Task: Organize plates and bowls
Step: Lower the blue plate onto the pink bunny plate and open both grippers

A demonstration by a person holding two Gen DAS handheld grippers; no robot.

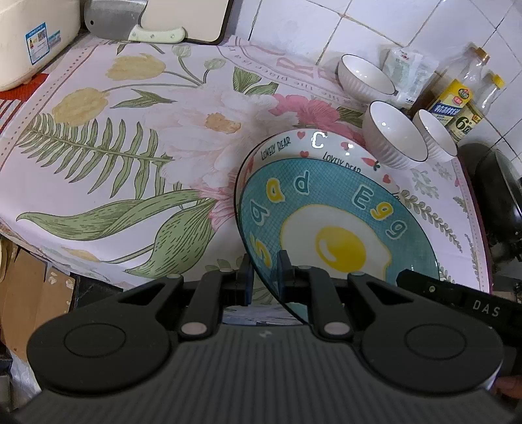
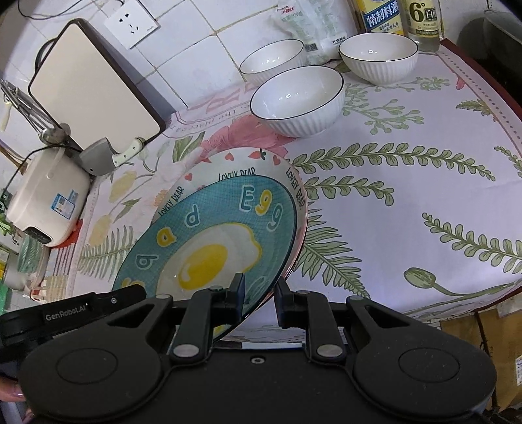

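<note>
A teal plate with a fried-egg picture hangs tilted just over a white "Lovely Bear" plate that lies on the floral tablecloth. My left gripper is shut on the teal plate's near left rim. My right gripper is shut on its near right rim. Whether the teal plate touches the white one, I cannot tell. Three white ribbed bowls stand apart behind the plates: one at the back, one nearest the plates, one to the right.
Bottles and a plastic bag stand against the tiled wall behind the bowls. A cutting board, a cleaver and a white cooker are at the left. A black pot sits beyond the table's right edge.
</note>
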